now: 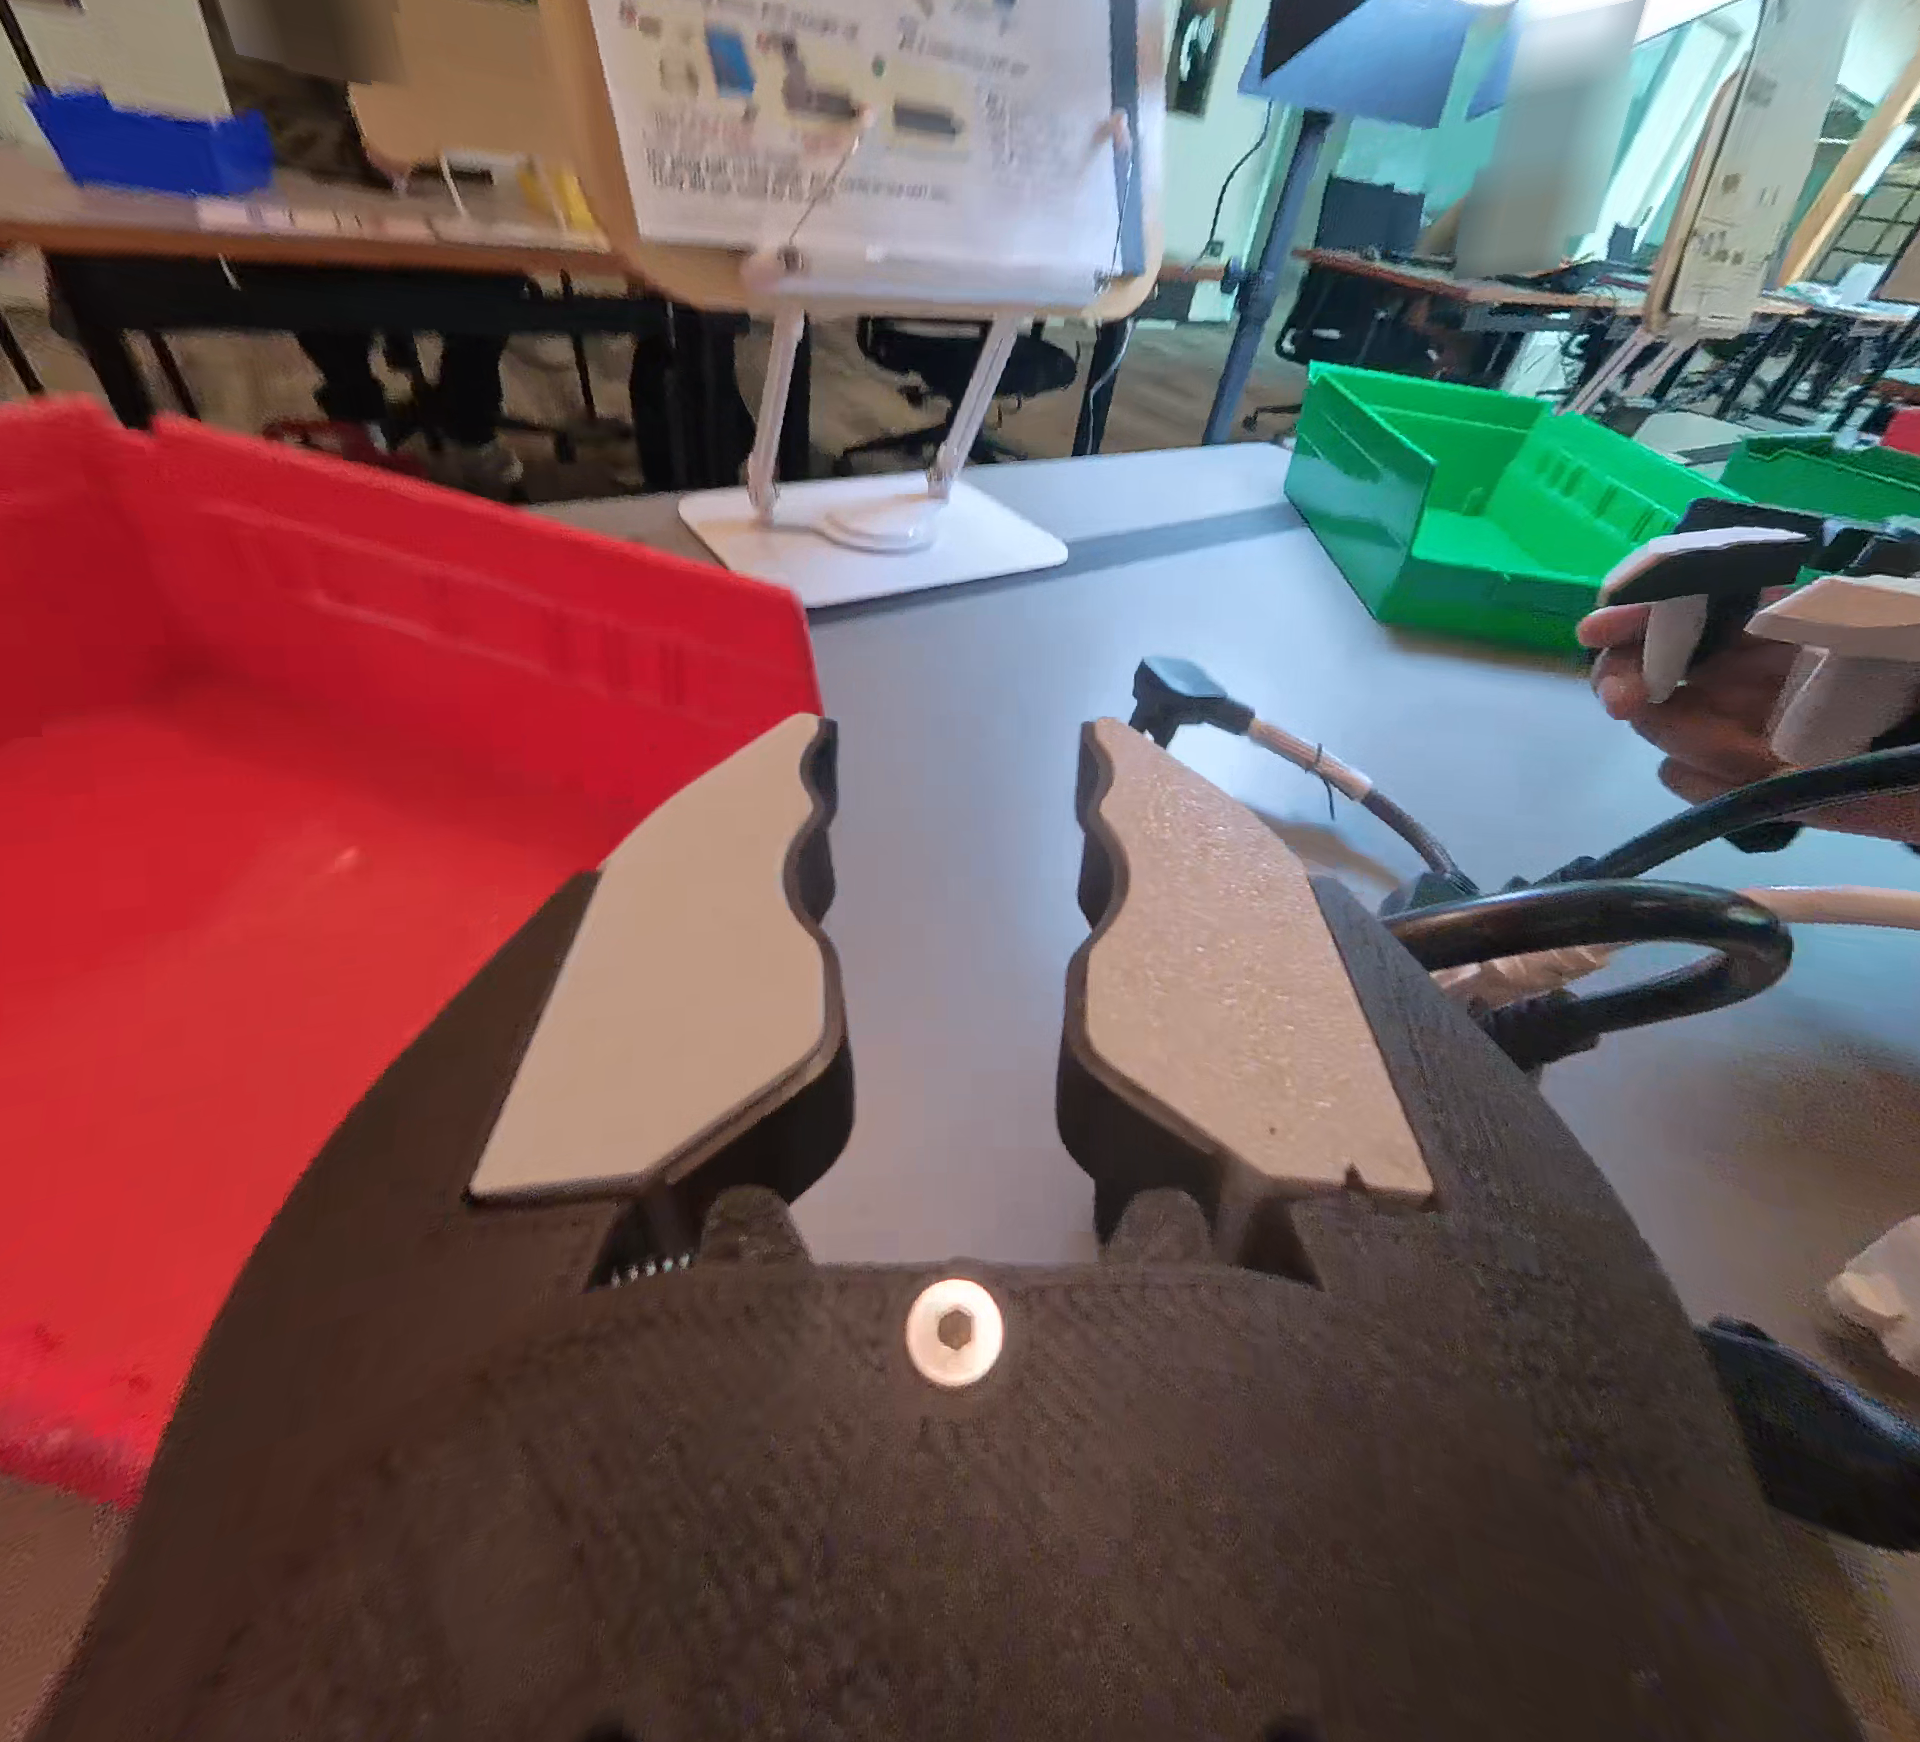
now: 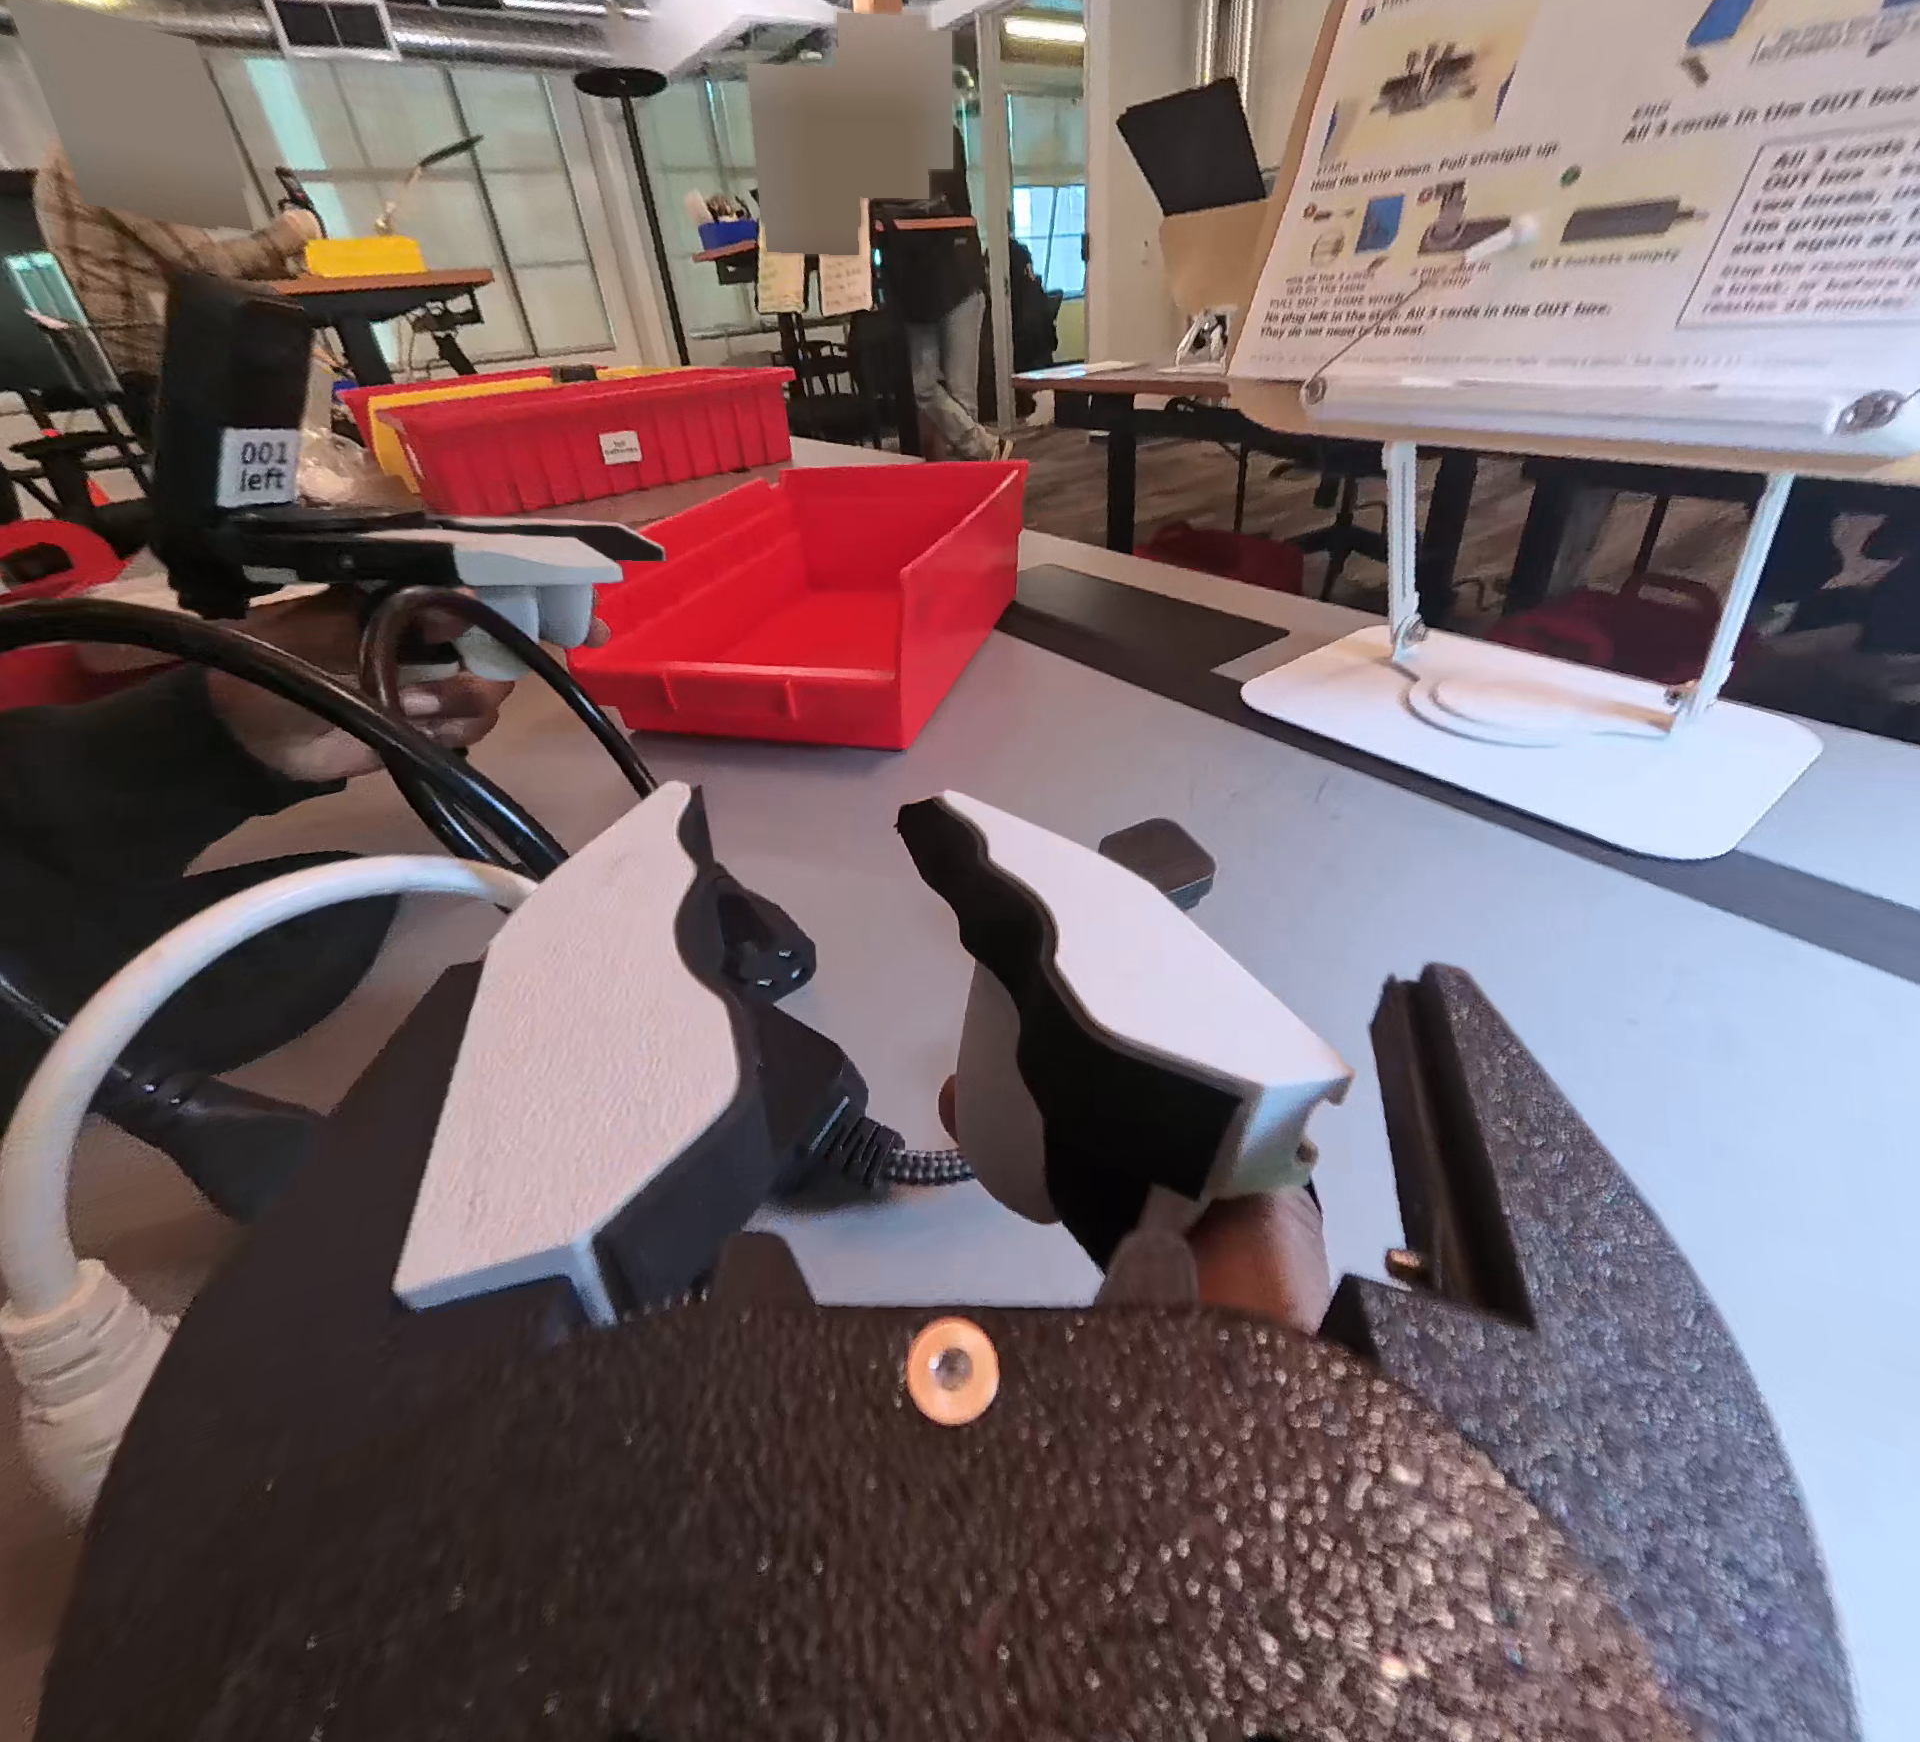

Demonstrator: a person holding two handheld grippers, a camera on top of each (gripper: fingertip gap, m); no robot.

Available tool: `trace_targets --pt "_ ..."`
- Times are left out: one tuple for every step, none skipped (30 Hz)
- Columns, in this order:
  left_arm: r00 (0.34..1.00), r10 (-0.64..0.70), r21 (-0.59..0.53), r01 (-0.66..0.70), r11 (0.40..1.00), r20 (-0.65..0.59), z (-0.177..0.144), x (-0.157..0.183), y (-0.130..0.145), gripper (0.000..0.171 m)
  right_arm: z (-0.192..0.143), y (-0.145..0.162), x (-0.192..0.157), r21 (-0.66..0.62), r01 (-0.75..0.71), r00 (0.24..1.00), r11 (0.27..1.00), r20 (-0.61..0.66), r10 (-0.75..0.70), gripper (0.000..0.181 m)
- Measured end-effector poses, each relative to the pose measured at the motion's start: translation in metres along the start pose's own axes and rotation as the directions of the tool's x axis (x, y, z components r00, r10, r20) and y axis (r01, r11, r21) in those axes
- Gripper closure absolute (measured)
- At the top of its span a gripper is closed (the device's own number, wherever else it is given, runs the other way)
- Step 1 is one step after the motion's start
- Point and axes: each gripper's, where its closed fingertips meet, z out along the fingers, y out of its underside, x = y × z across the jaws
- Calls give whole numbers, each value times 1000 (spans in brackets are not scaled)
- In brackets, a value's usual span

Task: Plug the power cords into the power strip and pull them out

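Writing shows in three spots, none quoted here.
Printed instruction sheet [image 2: 1558, 134] sits on the white stand [image 2: 1538, 757]; there's a white label [image 2: 252, 466] on the left gripper [image 2: 629, 552]; a small white sticker [image 2: 621, 446], probably too blurred to read, is on the far red bin [image 2: 499, 471].

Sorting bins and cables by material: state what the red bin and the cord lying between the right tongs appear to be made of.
Red bin: looks like moulded rigid plastic with a slight gloss; ribbed walls and a soft sheen on the floor suggest it.
Cord: seems jacketed in woven fabric braid, matte with a flecked weave, ending in a black connector that looks like moulded plastic or rubber.
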Motion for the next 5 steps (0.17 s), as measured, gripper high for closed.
trace_targets --pt "999 -32 -32 31 999 -8 1 -1 6 122 1 2 0 -9 0 1000 1000 -1 0 100" --pt "999 -43 -59 43 997 -1 2 -3 11 119 1 1 1 -7 6 1000 1000 -4 -6 98" --pt "999 -33 -80 34 996 20 3 -7 17 116 1 -1 1 3 9 1000 1000 -6 -9 98" --pt "999 -22 -104 27 994 44 4 -11 23 114 1 -2 2 10 8 1000 1000 -5 -8 98" --pt "998 -23 -124 31 992 60 4 -14 28 111 0 -1 2 11 5 1000 1000 -5 -5 98"
